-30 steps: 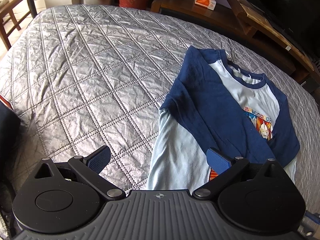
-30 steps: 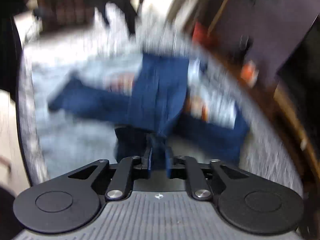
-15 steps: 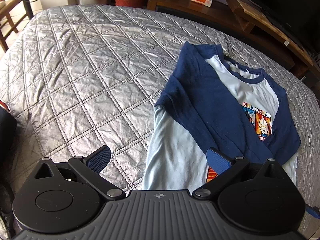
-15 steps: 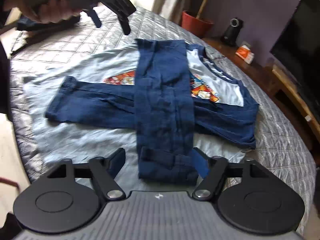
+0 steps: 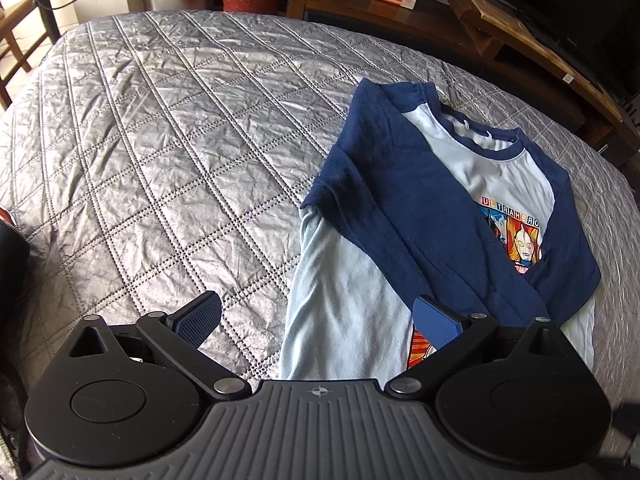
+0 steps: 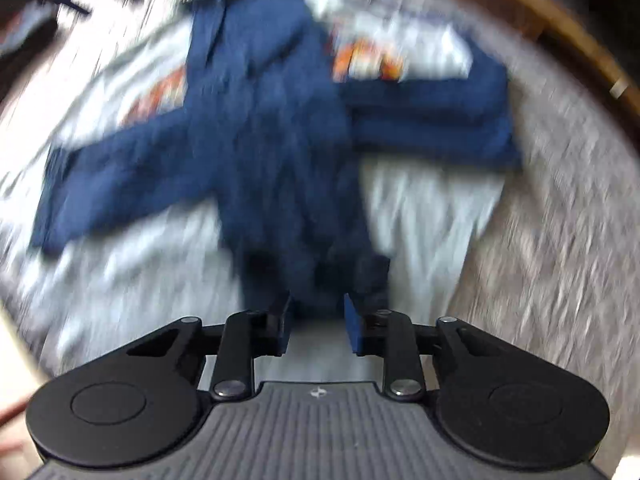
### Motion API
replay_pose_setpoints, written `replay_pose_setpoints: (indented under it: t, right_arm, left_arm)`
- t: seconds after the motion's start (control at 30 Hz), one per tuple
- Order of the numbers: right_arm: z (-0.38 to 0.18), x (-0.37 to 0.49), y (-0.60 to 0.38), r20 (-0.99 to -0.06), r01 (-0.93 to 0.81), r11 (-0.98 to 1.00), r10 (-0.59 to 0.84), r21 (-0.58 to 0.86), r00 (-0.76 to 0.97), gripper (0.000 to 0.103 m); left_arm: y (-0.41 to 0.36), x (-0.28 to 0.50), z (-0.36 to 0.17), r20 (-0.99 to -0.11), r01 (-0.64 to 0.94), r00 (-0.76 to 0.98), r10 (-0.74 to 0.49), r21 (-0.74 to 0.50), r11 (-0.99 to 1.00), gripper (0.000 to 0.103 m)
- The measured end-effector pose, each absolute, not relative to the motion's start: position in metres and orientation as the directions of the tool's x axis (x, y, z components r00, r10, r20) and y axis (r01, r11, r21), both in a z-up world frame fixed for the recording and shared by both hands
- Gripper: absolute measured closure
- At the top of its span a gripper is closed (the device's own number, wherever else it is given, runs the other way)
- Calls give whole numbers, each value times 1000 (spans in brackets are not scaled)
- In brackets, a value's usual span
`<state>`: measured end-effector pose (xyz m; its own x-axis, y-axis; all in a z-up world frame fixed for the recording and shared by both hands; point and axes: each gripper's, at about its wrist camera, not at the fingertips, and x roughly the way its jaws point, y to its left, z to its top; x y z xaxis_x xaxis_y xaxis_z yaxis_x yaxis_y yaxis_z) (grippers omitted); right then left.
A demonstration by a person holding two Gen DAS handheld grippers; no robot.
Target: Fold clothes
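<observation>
The right gripper points down over the cuff end of a navy sleeve, jaws closing; blur hides whether the pads touch cloth. The left gripper hangs spread wide and empty above the pale-blue hem. The navy-and-light-blue long-sleeved shirt lies flat, sleeves crossed over its front, on the silver quilted bedspread.

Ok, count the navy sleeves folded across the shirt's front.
2. One sleeve runs crosswise over the shirt; the other sleeve lies over it toward the right gripper, whose jaws are closing around its cuff.
</observation>
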<state>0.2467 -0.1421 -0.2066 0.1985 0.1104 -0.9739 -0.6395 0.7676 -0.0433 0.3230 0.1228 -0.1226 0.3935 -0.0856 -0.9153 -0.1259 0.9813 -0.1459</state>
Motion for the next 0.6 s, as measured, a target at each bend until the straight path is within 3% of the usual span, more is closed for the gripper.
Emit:
replay_pose_setpoints:
  t: [0.1, 0.2, 0.23, 0.33, 0.5, 0.6]
  right_arm:
    - [-204, 233, -158, -985, -663, 746, 60, -63, 161, 72]
    - [-178, 230, -173, -932, -622, 775, 136, -111, 336, 61]
    - [-175, 235, -170, -920, -611, 784, 150, -114, 363, 52]
    - [-168, 250, -161, -878, -577, 808, 187, -118, 442, 48]
    - [-195, 285, -135, -893, -602, 793, 201, -93, 402, 53]
    - [-208, 285, -134, -920, -618, 773, 130, -140, 370, 58]
  left_arm:
    - [122, 323, -122, -915, -123, 394, -84, -144, 982, 0]
    - [119, 322, -123, -915, -118, 394, -83, -140, 983, 0]
    - [118, 322, -123, -916, -114, 392, -83, -138, 984, 0]
    - [113, 322, -125, -919, -103, 387, -80, -129, 986, 0]
    - [110, 321, -126, -919, -91, 385, -88, -132, 987, 0]
    - [111, 321, -125, -917, -90, 387, -92, -137, 987, 0]
